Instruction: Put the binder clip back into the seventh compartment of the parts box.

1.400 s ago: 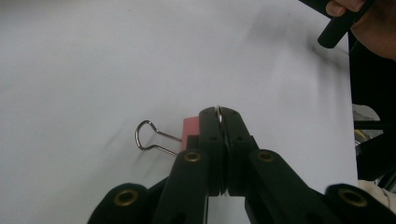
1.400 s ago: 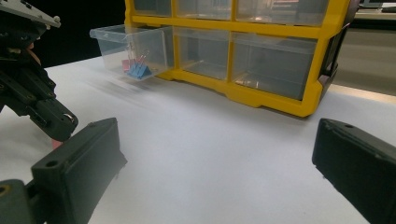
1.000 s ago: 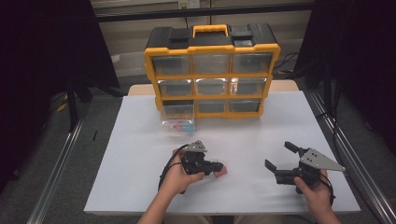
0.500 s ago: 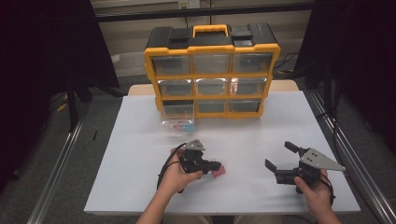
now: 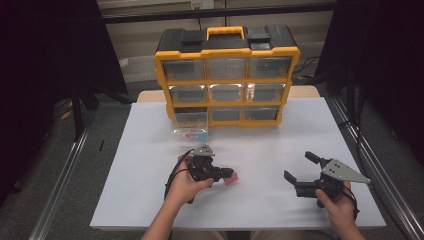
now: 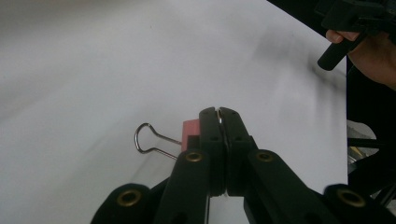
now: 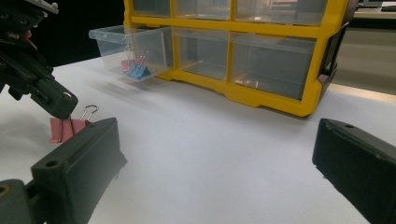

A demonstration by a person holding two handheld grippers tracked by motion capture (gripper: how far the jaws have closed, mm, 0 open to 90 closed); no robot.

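Our left claw is gripping the pink clip by one wire handle, now lifting it slightly off the bench; our right claw is waiting open. Far off, the pulled-out drawer is awaiting it.

surface: white table | on it: yellow drawer cabinet, clear pulled-out drawer
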